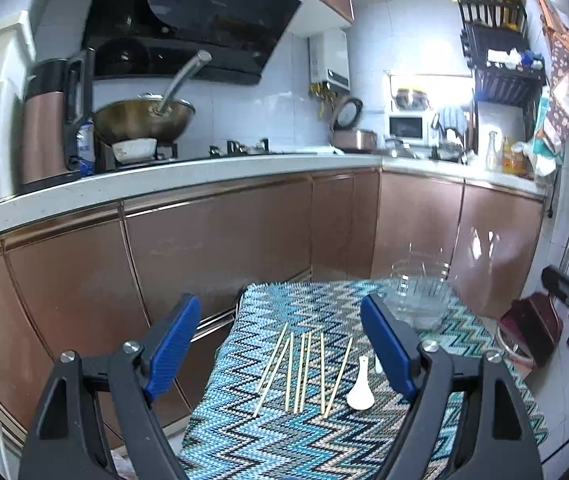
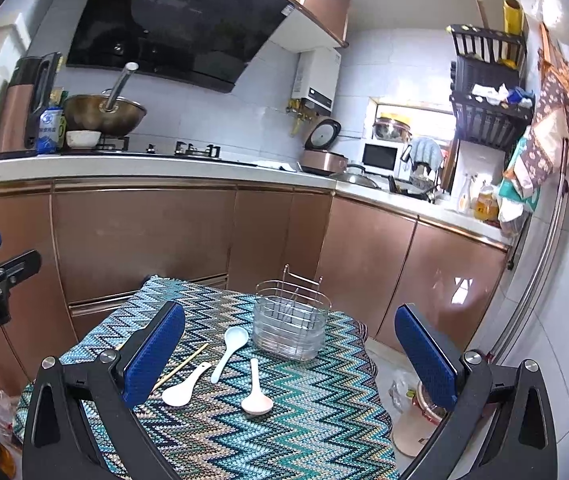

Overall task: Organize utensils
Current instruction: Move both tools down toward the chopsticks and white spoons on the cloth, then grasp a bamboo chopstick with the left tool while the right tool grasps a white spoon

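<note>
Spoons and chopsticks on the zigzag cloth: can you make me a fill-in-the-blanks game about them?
1. The number of ceramic soup spoons lying on the zigzag-patterned woven cloth is ____.
2. The thin wooden chopsticks lie flat on the ____.
3. The clear utensil holder with a wire frame stands ____ on the cloth.
4. The left gripper and the right gripper both have their jaws ____.

Missing words: three; cloth; upright; open
</note>
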`<state>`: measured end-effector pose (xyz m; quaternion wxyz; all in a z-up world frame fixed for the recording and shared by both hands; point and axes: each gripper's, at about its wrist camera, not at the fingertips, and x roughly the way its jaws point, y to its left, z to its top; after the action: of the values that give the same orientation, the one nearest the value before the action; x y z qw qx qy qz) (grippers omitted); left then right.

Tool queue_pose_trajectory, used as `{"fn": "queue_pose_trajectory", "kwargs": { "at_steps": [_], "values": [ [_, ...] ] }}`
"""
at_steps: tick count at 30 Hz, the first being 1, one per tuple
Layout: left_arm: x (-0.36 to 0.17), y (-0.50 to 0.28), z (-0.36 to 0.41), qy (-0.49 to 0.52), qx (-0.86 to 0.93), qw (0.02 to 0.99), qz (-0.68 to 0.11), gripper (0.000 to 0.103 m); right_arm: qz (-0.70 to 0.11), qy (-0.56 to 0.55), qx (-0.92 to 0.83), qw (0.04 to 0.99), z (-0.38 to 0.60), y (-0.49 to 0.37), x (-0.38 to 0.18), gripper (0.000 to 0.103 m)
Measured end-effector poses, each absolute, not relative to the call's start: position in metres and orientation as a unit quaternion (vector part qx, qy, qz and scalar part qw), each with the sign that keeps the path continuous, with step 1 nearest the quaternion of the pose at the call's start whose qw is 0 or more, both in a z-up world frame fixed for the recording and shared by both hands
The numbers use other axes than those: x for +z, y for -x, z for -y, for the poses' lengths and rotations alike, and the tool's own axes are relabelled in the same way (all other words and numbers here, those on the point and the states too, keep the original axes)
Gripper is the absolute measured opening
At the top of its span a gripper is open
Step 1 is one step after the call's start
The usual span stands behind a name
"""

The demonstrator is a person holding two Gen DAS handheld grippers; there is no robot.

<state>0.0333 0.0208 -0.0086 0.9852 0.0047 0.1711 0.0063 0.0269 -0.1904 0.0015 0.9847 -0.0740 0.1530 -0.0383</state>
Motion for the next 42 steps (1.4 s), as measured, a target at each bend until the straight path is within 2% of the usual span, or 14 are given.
{"fn": "queue_pose_trajectory", "kwargs": {
  "at_steps": [10,12,15,17,19,21,23,25,27,32,42],
  "values": [
    [-0.034,-0.113,-0.041,0.016,0.000,0.967,-0.255,0.081,-0.231,0.031,0.003,0.972,0.221,-0.097,-0.031,0.102],
    [-0.049,-0.138,-0.046,0.031,-0.013,0.957,-0.287,0.081,-0.259,0.023,0.019,0.965,0.226,-0.118,-0.045,0.096],
    [-0.067,-0.173,-0.054,0.045,-0.026,0.943,-0.330,0.081,-0.307,0.012,0.050,0.950,0.228,-0.151,-0.073,0.081],
    [-0.082,-0.200,-0.060,0.054,-0.033,0.930,-0.361,0.080,-0.346,-0.001,0.077,0.935,0.230,-0.176,-0.094,0.063],
    [-0.097,-0.226,-0.065,0.056,-0.037,0.918,-0.390,0.078,-0.381,-0.012,0.094,0.920,0.233,-0.198,-0.117,0.050],
    [-0.113,-0.250,-0.069,0.064,-0.048,0.904,-0.421,0.067,-0.413,-0.021,0.107,0.904,0.235,-0.219,-0.139,0.043],
    [-0.131,-0.274,-0.070,0.079,-0.073,0.882,-0.459,0.046,-0.439,-0.030,0.116,0.891,0.236,-0.236,-0.158,0.039],
    [-0.148,-0.292,-0.068,0.085,-0.091,0.863,-0.490,0.041,-0.460,-0.033,0.121,0.879,0.237,-0.251,-0.174,0.033],
    [-0.161,-0.306,-0.063,0.079,-0.103,0.851,-0.510,0.038,-0.477,-0.033,0.126,0.869,0.237,-0.263,-0.187,0.032],
    [-0.192,-0.333,-0.049,0.051,-0.126,0.821,-0.554,0.020,-0.502,-0.033,0.138,0.853,0.237,-0.285,-0.207,0.029],
    [-0.224,-0.351,-0.047,0.019,-0.127,0.797,-0.590,0.012,-0.525,-0.022,0.149,0.838,0.234,-0.300,-0.226,0.027]
  ]
}}
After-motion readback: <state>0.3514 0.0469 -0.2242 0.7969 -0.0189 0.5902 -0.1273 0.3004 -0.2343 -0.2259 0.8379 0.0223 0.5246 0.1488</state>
